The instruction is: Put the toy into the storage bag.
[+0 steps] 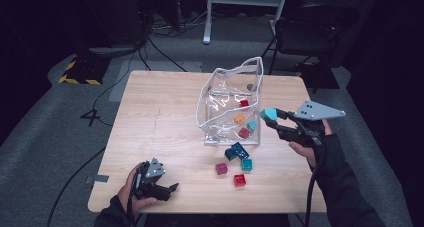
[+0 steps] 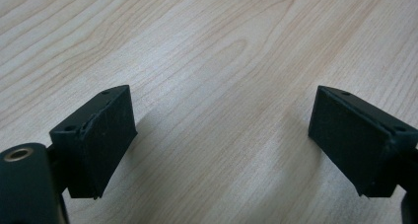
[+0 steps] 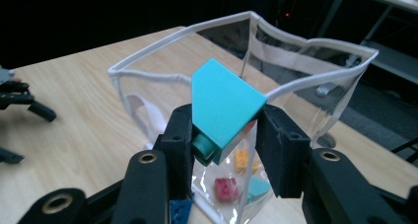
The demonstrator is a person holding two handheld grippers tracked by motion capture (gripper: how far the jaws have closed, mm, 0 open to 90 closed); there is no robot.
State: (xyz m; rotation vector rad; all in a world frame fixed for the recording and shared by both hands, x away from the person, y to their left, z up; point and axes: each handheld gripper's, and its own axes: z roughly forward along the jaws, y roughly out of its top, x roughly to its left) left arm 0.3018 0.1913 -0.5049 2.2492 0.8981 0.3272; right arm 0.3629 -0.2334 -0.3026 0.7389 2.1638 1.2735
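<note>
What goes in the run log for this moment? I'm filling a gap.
right gripper: shut on teal block, beside clear bag | left gripper: open on table

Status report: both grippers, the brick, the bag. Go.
Right gripper shut on teal brick, raised beside clear bag. Left gripper open, empty, low over table. Bag mouth open, nothing blocking; loose bricks remain in front of bag.

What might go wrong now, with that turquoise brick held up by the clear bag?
The right gripper pinches the turquoise brick tilted, by its lower part, so it might slip out. The clear bag has a soft, wavy rim; a nudge may fold it or tip it, and the brick could land on the table.
</note>
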